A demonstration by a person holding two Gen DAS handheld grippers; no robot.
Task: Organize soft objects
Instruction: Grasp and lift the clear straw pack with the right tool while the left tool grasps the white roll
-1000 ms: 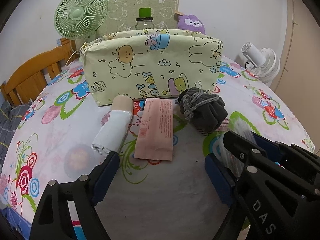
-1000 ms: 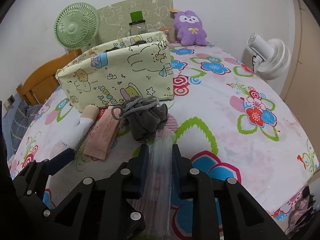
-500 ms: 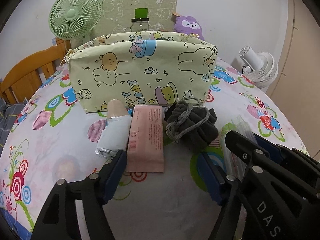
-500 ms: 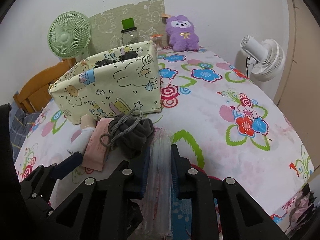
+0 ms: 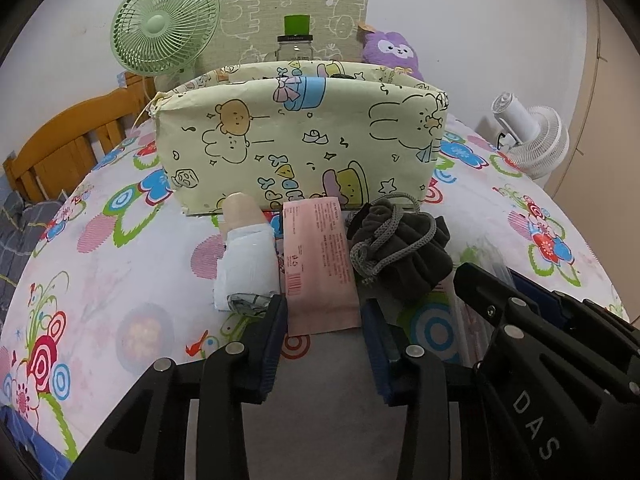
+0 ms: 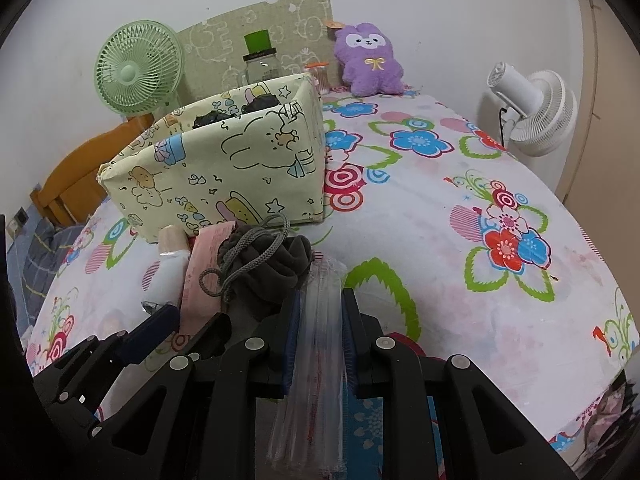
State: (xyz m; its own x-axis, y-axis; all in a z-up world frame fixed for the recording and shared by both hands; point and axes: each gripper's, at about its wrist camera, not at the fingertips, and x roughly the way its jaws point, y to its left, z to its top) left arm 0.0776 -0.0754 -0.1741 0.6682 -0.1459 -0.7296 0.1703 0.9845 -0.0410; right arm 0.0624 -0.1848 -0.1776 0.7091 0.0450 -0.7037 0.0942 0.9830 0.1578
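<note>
A pale yellow cartoon-print fabric box [image 5: 300,140] stands on the flowered table. In front of it lie a white and beige roll [image 5: 246,256], a flat pink packet [image 5: 320,268] and a dark grey drawstring pouch [image 5: 400,252]. My left gripper [image 5: 324,320] is open, its fingers on either side of the pink packet's near end. My right gripper [image 6: 318,308] is shut on a clear plastic packet [image 6: 316,360], just right of the pouch [image 6: 264,272]. The box [image 6: 224,168] holds dark items.
A green fan [image 5: 166,24], a glass jar with a green lid [image 5: 296,40] and a purple plush [image 6: 370,60] stand behind the box. A white fan [image 6: 532,116] is at the right edge. A wooden bed frame [image 5: 68,140] is to the left.
My left gripper has moved forward and narrowed until its fingers flank the pink packet. My right gripper has moved forward with the clear packet, nearer the grey pouch.
</note>
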